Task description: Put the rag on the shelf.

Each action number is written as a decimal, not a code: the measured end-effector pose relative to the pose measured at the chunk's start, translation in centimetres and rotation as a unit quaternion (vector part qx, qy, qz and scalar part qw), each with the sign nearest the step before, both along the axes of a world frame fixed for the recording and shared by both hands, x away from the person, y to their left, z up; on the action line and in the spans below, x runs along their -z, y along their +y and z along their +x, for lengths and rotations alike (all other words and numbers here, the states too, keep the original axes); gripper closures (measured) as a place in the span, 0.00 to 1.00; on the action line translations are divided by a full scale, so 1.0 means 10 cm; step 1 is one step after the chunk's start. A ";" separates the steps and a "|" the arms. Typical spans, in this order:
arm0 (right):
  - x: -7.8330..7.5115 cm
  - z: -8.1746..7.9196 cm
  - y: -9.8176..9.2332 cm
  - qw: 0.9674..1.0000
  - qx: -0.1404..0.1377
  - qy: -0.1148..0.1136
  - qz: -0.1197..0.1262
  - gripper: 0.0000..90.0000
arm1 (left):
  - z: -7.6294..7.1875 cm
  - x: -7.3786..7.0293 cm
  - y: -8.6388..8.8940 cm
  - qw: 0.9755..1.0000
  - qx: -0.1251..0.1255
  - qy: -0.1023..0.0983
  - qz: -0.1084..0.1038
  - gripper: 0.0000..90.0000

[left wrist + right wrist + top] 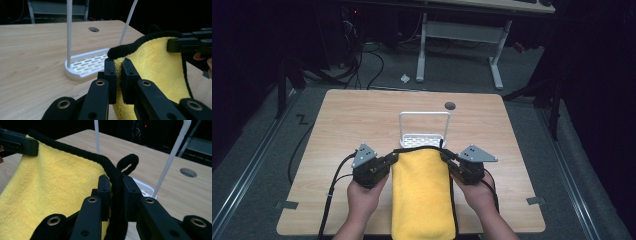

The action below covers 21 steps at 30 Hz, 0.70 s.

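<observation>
A dark room surrounds a light wooden table (362, 120), with cables on the grey floor beyond it and a white desk frame (462, 45) at the back.

The left gripper (393, 159) is clamped on the near-left top corner of a yellow towel (421, 195); in the left gripper view its jaws stand almost together with the yellow cloth and its black trim (130, 47) pinched between the pads. The right gripper (446, 159) is clenched on the opposite top corner; in the right gripper view its jaws press on the black trim, just below a small black loop (128, 162) that sticks up from the hem.

The towel hangs stretched between the two grippers, its top edge raised and running from one to the other. Its lower part drapes toward the person and over the near table edge in the high view. A hand (364, 197) holds each gripper from below.

Just behind the towel's top edge stands a white rack (424, 131): a slotted tray base with a tall thin hoop rising from it. The tray holds nothing that I can see. A round hole (450, 105) sits in the table farther back.
</observation>
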State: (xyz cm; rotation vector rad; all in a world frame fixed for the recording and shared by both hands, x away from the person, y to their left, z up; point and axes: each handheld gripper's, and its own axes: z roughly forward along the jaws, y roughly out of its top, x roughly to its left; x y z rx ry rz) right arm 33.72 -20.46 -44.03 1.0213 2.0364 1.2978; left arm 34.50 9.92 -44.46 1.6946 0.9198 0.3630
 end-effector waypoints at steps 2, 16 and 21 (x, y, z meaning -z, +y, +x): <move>-0.04 0.00 0.01 1.000 -0.003 -0.008 0.002 0.88 | 0.00 -0.05 0.01 1.000 -0.001 -0.002 -0.006 0.94; -0.35 -0.04 0.04 0.998 -0.009 -0.056 0.017 0.88 | -0.05 -0.37 -0.04 0.998 -0.002 -0.055 -0.020 0.94; -0.49 -0.05 0.06 0.997 -0.013 -0.076 0.015 0.88 | -0.01 -0.50 -0.03 0.998 -0.001 -0.059 -0.024 0.94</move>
